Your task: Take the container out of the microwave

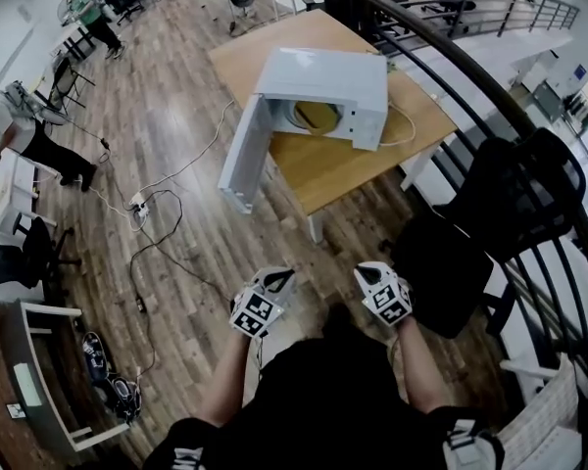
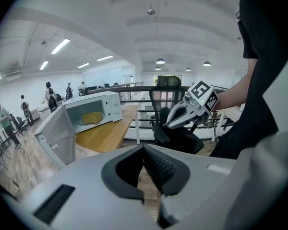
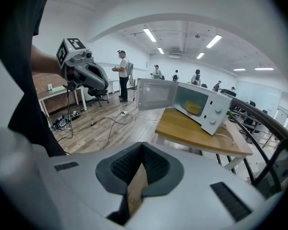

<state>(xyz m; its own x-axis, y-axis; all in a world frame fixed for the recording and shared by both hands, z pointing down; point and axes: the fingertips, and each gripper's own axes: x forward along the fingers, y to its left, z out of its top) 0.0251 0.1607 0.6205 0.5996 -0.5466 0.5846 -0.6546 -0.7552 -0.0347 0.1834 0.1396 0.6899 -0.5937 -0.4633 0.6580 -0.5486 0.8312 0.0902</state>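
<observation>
A person stands back from a wooden table [image 1: 348, 169] holding two grippers close to the body. The left gripper [image 1: 278, 282] and right gripper [image 1: 370, 274] both have their jaws pressed together on nothing. A white microwave [image 1: 338, 81] sits on the table with its door [image 1: 243, 155] swung open. The round yellow container [image 1: 317, 117] rests inside, straight ahead and well apart from both grippers, neither clearly nearer. The door hangs on the left gripper's side.
</observation>
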